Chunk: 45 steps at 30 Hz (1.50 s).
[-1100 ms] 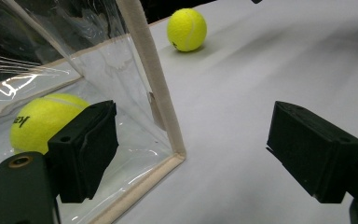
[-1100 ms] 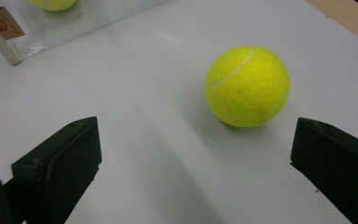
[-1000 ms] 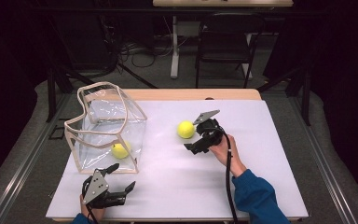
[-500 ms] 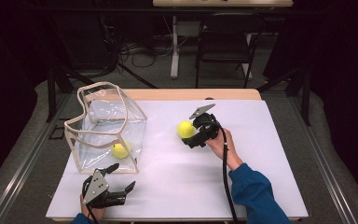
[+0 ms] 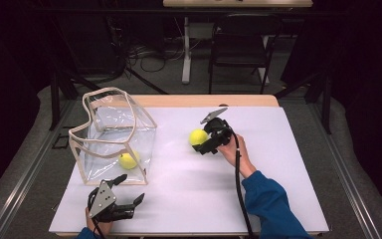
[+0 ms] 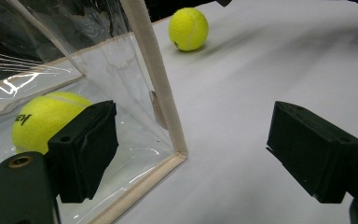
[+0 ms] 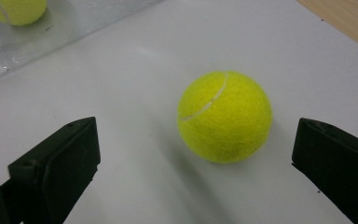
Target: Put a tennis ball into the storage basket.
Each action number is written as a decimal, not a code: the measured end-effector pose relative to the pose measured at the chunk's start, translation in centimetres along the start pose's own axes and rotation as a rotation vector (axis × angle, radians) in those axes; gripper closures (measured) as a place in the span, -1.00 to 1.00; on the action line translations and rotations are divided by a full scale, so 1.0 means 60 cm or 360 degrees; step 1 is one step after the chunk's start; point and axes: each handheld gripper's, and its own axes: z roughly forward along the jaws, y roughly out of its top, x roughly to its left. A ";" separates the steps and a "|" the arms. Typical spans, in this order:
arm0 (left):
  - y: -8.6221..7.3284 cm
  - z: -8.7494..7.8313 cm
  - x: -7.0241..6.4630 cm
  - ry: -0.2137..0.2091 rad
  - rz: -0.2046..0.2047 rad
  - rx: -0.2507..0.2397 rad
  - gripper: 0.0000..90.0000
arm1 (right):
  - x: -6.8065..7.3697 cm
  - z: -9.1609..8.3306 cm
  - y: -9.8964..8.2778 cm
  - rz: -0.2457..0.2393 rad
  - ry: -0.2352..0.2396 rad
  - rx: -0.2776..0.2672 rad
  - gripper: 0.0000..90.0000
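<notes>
On the table: a white mat (image 5: 278, 164) covers the top, and a strip of wood (image 5: 219, 101) shows at the far edge.
Loose ball: a yellow tennis ball (image 5: 197, 137) sits on the mat near the middle, well apart from the bag. It shows big in the right gripper view (image 7: 224, 116).
Right gripper: the right gripper (image 5: 205, 141) is held just beside the loose ball. Its jaws are spread wide, one on each side of the ball, and they do not touch it.
Bag: a clear plastic bag (image 5: 113, 134) with a tan trim stands on the left side of the mat.
Ball in the bag: a second tennis ball (image 5: 128, 160) lies inside the bag, at the near corner.
Left gripper: the left gripper (image 5: 128, 191) is low at the near edge, just in front of the bag. Its jaws are spread wide and hold nothing.
Blue sleeve: a blue sleeve (image 5: 271, 204) covers the right arm.
</notes>
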 end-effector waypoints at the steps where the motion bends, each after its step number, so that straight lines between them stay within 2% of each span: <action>1: 0.000 0.000 0.000 0.0002 0.0003 0.0002 -0.65 | 0.000 0.001 0.001 -0.0003 -0.0001 -0.0003 -0.99; 10: 0.000 -0.001 0.000 0.0001 -0.0001 0.0000 -0.65 | -0.011 0.017 0.008 0.0028 0.0006 0.0002 -1.00; 16: 0.000 -0.001 0.000 0.0002 0.0000 -0.0002 -0.65 | -0.017 0.035 0.007 0.0048 0.0021 0.0044 -1.00; 31: 0.000 0.000 0.001 0.0002 0.0001 0.0002 -0.65 | -0.025 0.068 0.003 0.0090 0.0009 0.0055 -1.00; 36: 0.001 0.000 -0.001 0.0001 0.0005 0.0001 -0.65 | -0.027 0.077 0.001 0.0104 0.0004 0.0085 -1.00; 38: 0.000 0.000 0.000 0.0004 0.0001 0.0000 -0.65 | -0.028 0.081 -0.001 0.0130 -0.0006 0.0056 -1.00; 39: 0.000 0.000 0.001 0.0000 0.0003 0.0001 -0.65 | -0.028 0.082 -0.001 0.0140 -0.0005 0.0075 -1.00; 45: 0.000 0.000 0.000 0.0000 0.0003 0.0003 -0.65 | -0.029 0.090 -0.003 0.0135 -0.0023 0.0044 -0.96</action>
